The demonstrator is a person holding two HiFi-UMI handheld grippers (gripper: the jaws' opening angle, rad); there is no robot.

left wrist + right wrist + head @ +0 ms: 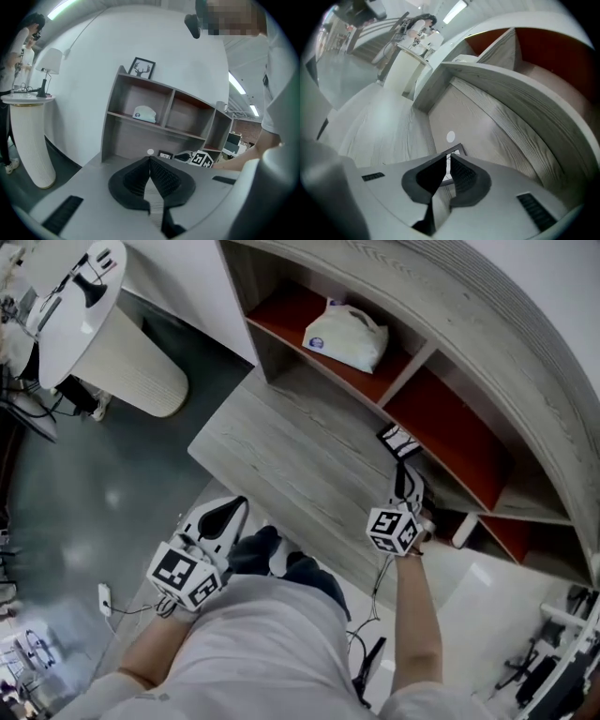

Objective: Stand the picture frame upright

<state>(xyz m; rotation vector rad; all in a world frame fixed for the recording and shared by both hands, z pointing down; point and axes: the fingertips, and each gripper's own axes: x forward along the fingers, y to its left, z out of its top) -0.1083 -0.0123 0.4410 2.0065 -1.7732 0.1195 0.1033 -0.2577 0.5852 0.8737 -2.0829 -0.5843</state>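
Observation:
The small black picture frame point(397, 439) is at the back of the wooden desk point(281, 456), close under the shelf unit. In the right gripper view one corner of the frame point(455, 151) shows in the narrow gap between the pads. My right gripper point(449, 161) is shut on that edge, and the rest of the frame is hidden behind the jaws. From the left gripper view the frame point(165, 155) is a small dark rectangle, with the right gripper point(197, 158) beside it. My left gripper point(234, 507) hangs off the desk's front edge, tips together and empty.
A white bag point(345, 336) lies on a red-backed shelf. A deer picture point(142, 68) stands on top of the shelf unit point(164, 117). A white dot point(450, 136) marks the back panel. A round white pedestal table point(103, 334) with a lamp stands left, a person point(21, 51) by it.

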